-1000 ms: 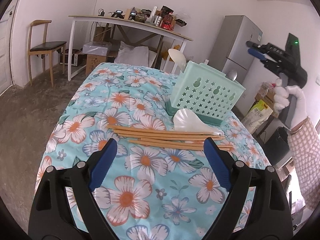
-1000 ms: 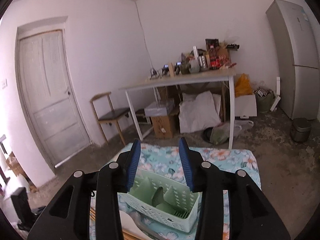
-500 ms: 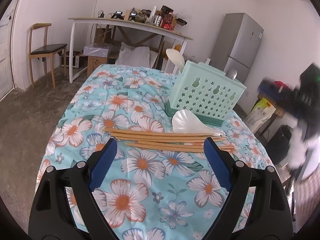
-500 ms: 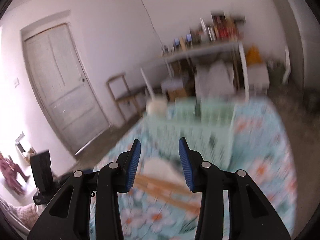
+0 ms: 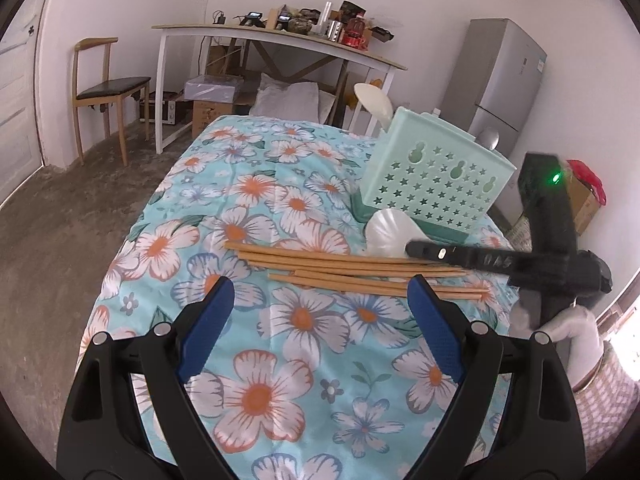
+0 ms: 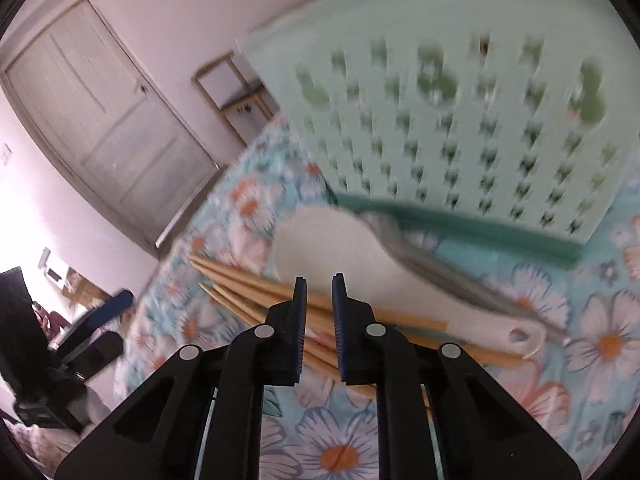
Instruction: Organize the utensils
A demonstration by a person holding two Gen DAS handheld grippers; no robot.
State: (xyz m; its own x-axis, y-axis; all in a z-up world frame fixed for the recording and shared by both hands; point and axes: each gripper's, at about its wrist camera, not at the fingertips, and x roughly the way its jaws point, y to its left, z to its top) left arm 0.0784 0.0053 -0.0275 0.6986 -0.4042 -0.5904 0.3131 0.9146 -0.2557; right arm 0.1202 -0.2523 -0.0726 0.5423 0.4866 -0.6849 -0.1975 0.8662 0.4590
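Left gripper (image 5: 318, 306): jaws spread wide, nothing between them; hovers over the floral cloth (image 5: 280, 360), near side of the chopsticks.
Right gripper (image 6: 319, 300): jaws have just been closing, now only a narrow gap left; tips sit over the chopstick bundle. Pic is blurred, so can't tell if a stick is actually pinched; prob. none yet.
Chopsticks (image 5: 352, 268): several wooden ones, lying flat on the cloth in a loose bundle, roughly parallel, btwn left gripper and caddy.
White spoon (image 6: 360, 264): flat on the cloth, bowl just in front of the caddy, handle lying across the chopsticks.
Metal spoon (image 6: 440, 272): lies across the white spoon, beside the caddy base.
Caddy (image 5: 436, 176): mint green w/ star holes, upright on the cloth; a white scoop (image 5: 374, 100) stands in its far end.
Person: white-gloved hand (image 5: 572, 332) on the right gripper's handle.
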